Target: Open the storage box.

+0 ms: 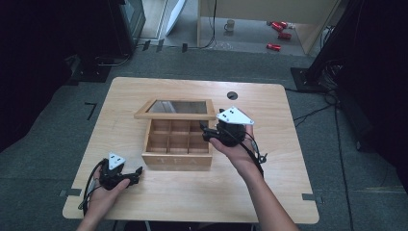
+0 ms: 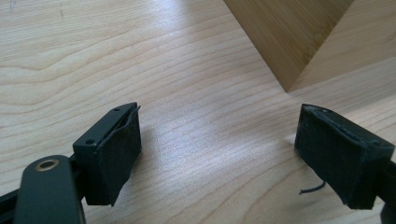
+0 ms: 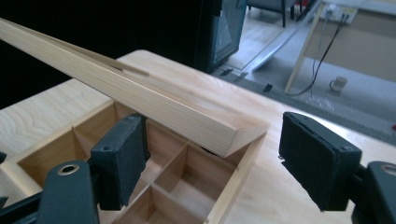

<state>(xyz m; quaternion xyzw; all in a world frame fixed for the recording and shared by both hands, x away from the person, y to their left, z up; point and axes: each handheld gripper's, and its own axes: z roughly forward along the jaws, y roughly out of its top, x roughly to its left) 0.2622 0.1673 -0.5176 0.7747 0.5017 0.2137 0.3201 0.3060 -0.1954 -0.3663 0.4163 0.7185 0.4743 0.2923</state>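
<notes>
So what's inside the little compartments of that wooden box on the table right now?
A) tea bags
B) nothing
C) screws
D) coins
B: the wooden box stands with its lid raised, and the compartments seen in the high view and the right gripper view show bare wood.

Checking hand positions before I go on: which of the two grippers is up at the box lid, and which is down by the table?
The right gripper is at the raised lid of the wooden box, jaws open. The left gripper sits low over the table, off the box's front corner.
</notes>
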